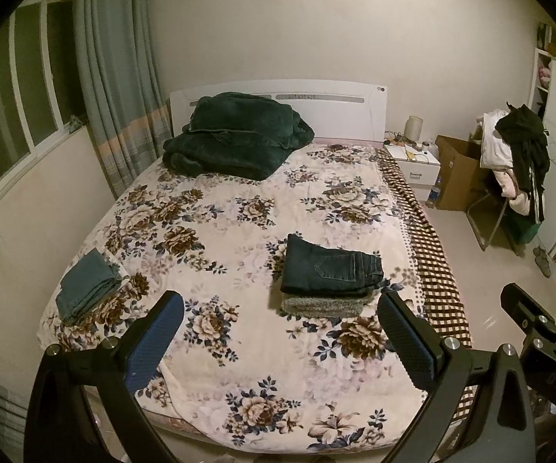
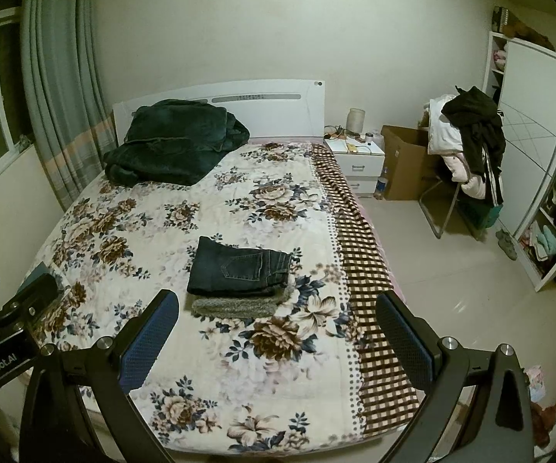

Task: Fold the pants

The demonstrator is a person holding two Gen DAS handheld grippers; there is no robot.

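- I hold both the left hand-held gripper (image 1: 279, 332) and right hand-held gripper (image 2: 278, 332) back over the bed's (image 1: 239, 366) foot edge, jaws spread wide, gripping nothing.
- The folded dark jeans (image 1: 330, 268) lie stacked on a grey folded garment (image 1: 322, 305) near the bed's right edge, which I judge finished; teal pants (image 1: 88, 287) sit folded at the left edge.
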